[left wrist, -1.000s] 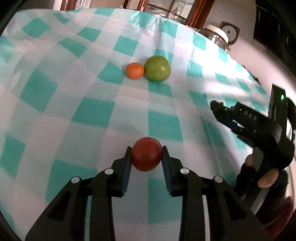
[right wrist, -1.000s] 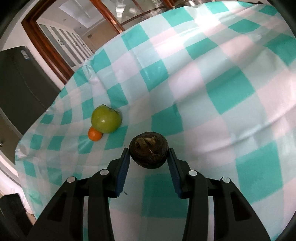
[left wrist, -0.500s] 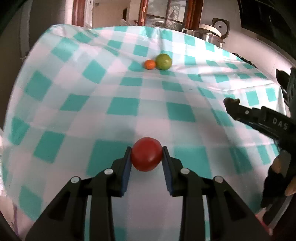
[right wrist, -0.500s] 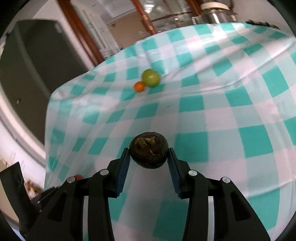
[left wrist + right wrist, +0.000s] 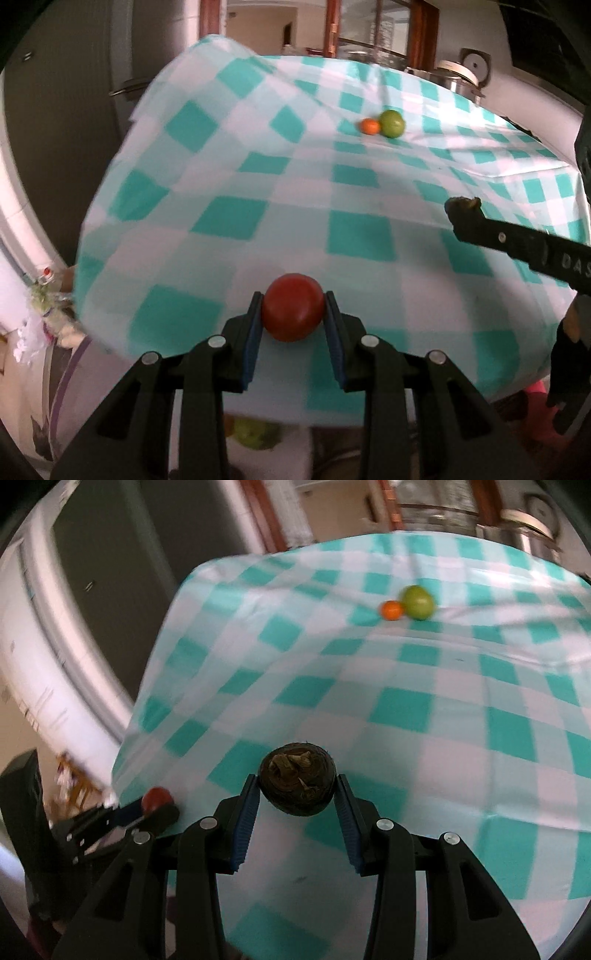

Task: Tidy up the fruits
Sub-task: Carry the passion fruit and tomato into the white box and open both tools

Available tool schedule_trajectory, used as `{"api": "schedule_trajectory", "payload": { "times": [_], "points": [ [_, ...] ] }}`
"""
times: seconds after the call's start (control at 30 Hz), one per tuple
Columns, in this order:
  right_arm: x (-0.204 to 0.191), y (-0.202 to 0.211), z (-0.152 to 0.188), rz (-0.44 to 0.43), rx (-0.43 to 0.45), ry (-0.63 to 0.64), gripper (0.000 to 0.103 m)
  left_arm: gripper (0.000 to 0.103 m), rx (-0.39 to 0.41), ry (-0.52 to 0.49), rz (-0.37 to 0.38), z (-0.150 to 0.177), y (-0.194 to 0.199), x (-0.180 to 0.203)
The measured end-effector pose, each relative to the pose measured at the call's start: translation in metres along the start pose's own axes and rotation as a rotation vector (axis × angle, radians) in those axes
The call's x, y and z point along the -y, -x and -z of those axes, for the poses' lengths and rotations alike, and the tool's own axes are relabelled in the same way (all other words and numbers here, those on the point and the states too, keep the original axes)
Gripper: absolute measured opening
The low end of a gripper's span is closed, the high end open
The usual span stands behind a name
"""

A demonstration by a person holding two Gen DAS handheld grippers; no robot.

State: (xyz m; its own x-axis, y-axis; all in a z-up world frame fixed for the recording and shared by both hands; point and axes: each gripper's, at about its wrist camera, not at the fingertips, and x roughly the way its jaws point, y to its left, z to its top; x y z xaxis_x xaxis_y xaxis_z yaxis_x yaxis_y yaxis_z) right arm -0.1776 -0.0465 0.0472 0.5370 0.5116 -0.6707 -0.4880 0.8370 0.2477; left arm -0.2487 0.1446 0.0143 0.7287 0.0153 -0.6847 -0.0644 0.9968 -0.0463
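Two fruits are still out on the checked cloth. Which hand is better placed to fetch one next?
Neither yet. The left gripper is shut on the red fruit, the right gripper on the dark brown fruit. The orange fruit and green fruit sit far from both.

I'm gripping a smooth, glossy tomato (image 5: 293, 312) and a rough, matt brown fruit (image 5: 297, 783) above my thin, wrinkling checked tablecloth (image 5: 354, 236).
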Motion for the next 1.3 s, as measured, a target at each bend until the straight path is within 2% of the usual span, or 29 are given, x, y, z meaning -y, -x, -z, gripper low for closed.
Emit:
{"api": "schedule_trajectory", "payload": {
  "times": [0.33, 0.53, 0.73, 0.9, 1.1, 1.2, 1.3],
  "points": [
    [-0.091, -0.018, 0.022, -0.132, -0.069, 0.241, 0.042, 0.033, 0.015, 0.086, -0.103, 0.035, 0.03, -0.067],
    [-0.147, -0.033, 0.052, -0.223, -0.148, 0.427, 0.042, 0.033, -0.029, 0.15, -0.165, 0.068, 0.031, -0.104],
    [-0.18, -0.067, 0.089, -0.228, -0.293, 0.581, 0.042, 0.033, -0.13, 0.223, -0.216, 0.106, 0.01, -0.141],
    [-0.2, -0.11, 0.114, -0.213, -0.446, 0.667, 0.042, 0.033, -0.276, 0.269, -0.262, 0.141, -0.013, -0.17],
    [-0.223, -0.164, 0.159, -0.11, -0.625, 0.819, 0.042, 0.033, -0.464, 0.272, -0.308, 0.176, -0.038, -0.188],
    [-0.229, -0.177, 0.174, -0.071, -0.674, 0.879, 0.042, 0.033, -0.555, 0.274, -0.308, 0.187, -0.051, -0.193],
    [-0.231, -0.187, 0.18, -0.033, -0.688, 0.92, 0.042, 0.035, -0.589, 0.287, -0.308, 0.188, -0.056, -0.197]
  ]
}}
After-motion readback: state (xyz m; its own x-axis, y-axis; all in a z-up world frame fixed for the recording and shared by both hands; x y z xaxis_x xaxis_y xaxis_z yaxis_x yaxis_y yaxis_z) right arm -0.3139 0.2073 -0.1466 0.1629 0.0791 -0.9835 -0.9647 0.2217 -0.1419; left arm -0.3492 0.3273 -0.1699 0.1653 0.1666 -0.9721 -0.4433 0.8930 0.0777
